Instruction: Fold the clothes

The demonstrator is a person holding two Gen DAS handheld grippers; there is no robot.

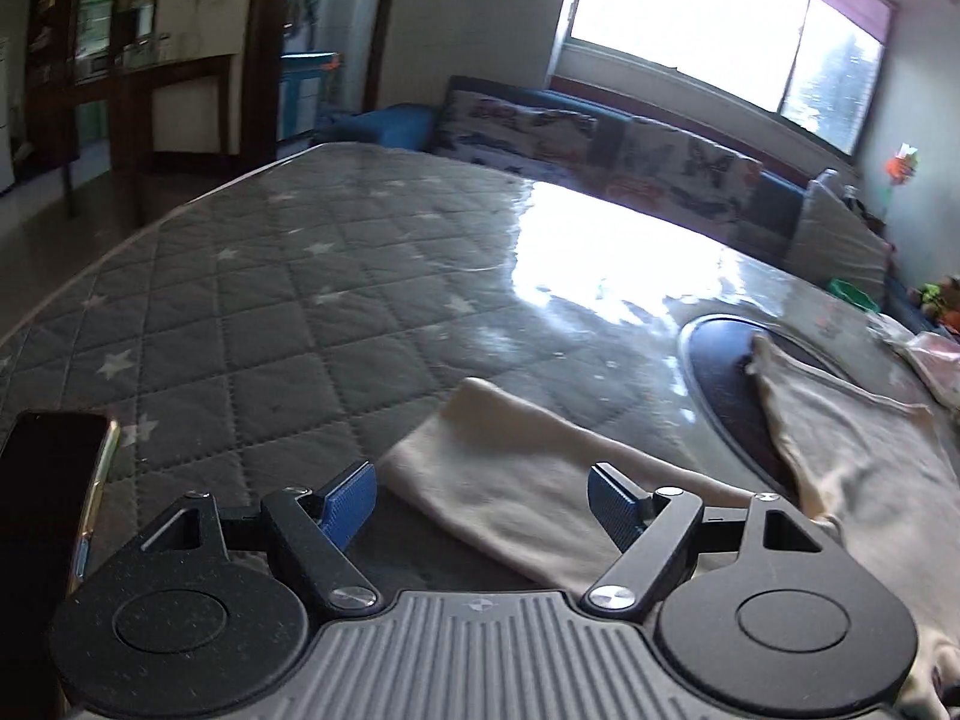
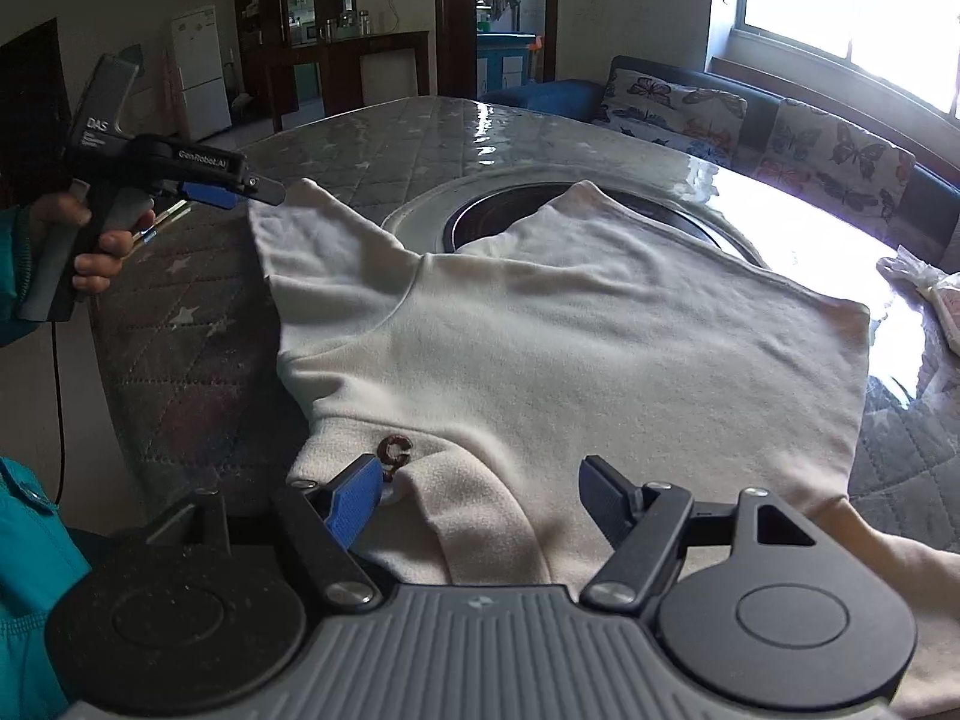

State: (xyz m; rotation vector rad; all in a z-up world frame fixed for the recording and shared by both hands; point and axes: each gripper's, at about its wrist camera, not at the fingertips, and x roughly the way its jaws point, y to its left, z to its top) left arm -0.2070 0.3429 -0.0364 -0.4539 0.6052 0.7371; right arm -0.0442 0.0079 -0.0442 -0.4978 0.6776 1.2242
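Tabletop (image 2: 180,396): large, under a grey quilted star-print cover with a glossy clear sheet on top; strong window glare on its far side. A dark round inset (image 2: 498,216) sits in the middle of it.

Cream sweater (image 2: 570,348): spread flat across the tabletop, its far hem lying over part of the inset. One sleeve (image 1: 510,480) stretches out to the left side. A small brown ring clasp (image 2: 394,450) sits at the collar, at the near edge.

Sofa with butterfly cushions (image 2: 840,150) stands behind the tabletop, under the window.

Left claw (image 1: 483,495): wide, nothing gripped; the sleeve lies below and between the blue pads. A dark phone (image 1: 54,516) lies just to its left.

Right claw (image 2: 480,498): wide, nothing gripped, over the collar; left pad just beside the clasp.

Crumpled plastic bag (image 2: 924,282) at the far right edge, well apart from both claws.
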